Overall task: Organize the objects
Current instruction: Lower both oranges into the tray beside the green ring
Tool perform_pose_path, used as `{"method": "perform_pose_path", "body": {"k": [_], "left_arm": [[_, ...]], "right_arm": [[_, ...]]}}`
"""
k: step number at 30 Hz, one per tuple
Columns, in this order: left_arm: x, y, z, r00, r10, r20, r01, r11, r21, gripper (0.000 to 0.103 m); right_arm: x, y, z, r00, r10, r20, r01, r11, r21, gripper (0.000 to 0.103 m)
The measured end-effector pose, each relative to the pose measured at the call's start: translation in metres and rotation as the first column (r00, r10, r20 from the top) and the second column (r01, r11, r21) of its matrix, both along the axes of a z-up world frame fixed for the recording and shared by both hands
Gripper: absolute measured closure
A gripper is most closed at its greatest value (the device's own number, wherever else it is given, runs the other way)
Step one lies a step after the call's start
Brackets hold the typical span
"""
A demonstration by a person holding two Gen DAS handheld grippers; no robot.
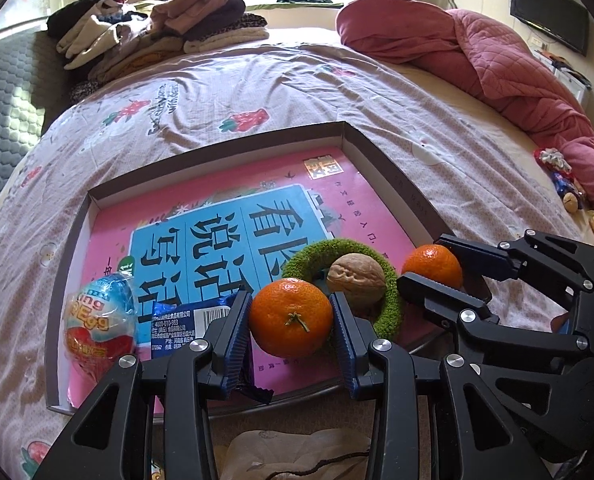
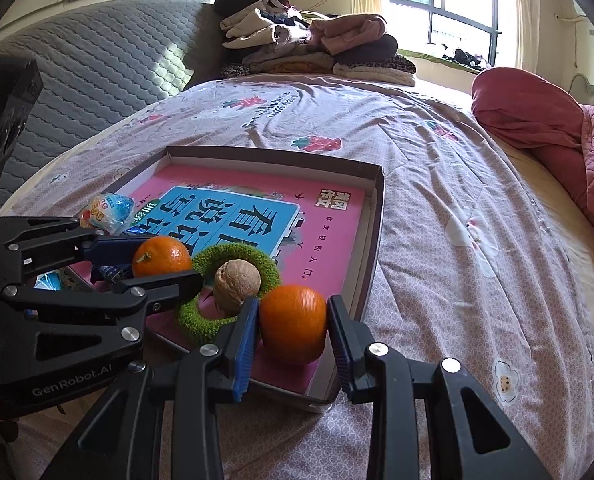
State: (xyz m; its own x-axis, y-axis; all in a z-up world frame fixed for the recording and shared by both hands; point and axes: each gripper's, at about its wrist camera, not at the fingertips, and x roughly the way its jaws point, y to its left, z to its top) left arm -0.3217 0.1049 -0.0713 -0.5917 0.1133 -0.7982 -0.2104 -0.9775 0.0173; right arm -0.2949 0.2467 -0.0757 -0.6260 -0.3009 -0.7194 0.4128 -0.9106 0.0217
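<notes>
A shallow cardboard tray point(image 1: 397, 176) sits on the bed point(image 1: 217, 92), lined with a pink book point(image 1: 357, 196) whose blue title panel reads upside down from my side.

My left gripper point(image 1: 291, 322) is clenched on an orange point(image 1: 291, 317) at the near edge of the tray, a blue pad pressing each side. The orange is round and glossy, its green stem turned toward me and slightly right.

My right gripper point(image 2: 293, 322) grasps a second orange point(image 2: 293, 322) at the tray's near right corner, also pressed by both pads. It shows smooth, bright skin; I cannot tell which way its stem points.

Between the two oranges lies a fuzzy green ring point(image 1: 391, 308), flat on the book, with a wrinkled tan walnut point(image 1: 356, 283) resting in its opening.

At the near left of the tray, a foil-wrapped toy egg point(image 1: 101, 320) lies with its long axis running near to far. A blue snack packet point(image 1: 185, 326) sits just right of it, barcode up.
</notes>
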Motion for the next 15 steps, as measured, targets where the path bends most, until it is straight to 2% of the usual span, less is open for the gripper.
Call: {"method": "perform_pose_path", "body": {"k": [15], "left_arm": [[-0.0010, -0.0013, -0.0004, 1.000, 0.005, 0.020, -0.004, 1.000, -0.010, 0.062]], "right_arm": [[0.0003, 0.0039, 0.0025, 1.000, -0.006, 0.010, 0.006, 1.000, -0.015, 0.068]]}}
